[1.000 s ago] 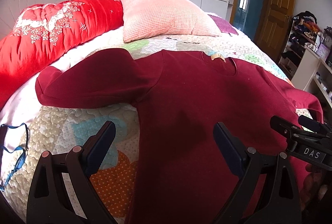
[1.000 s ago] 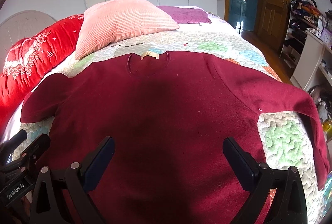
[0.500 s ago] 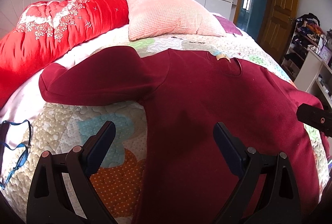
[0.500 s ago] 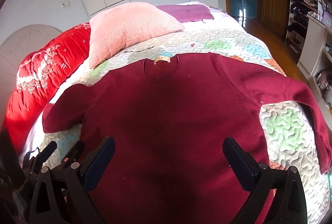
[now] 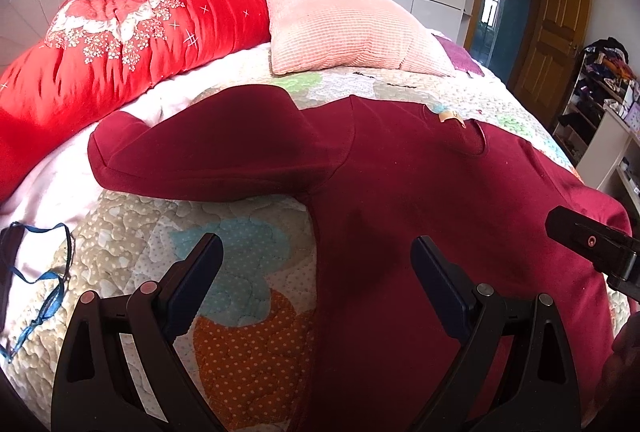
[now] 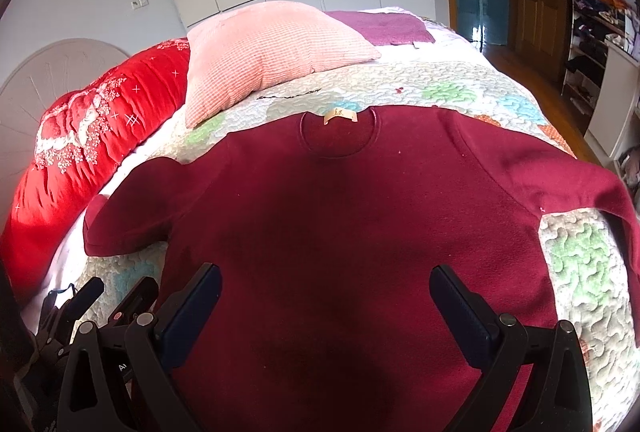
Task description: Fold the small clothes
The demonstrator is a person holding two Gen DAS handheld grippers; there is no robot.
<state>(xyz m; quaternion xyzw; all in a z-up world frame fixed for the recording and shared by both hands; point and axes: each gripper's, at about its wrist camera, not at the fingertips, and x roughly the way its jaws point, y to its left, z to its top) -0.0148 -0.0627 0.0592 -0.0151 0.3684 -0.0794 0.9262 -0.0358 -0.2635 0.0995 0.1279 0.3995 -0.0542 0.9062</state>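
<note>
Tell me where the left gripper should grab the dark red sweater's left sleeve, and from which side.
Probably at the cuff end of the dark red sweater. That sleeve lies flat and straight out over the quilt, and its tip is a free edge. Bring the open left gripper in from the outer left side, one finger sliding under the edge, then carry it across the body.

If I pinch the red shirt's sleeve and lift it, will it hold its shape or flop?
Likely floppy: the shirt lies flat and follows the quilt's curve. The sleeve looks thick and fleecy, so it should grip well, sag from the pinch point, and perhaps drag on the quilt.
</note>
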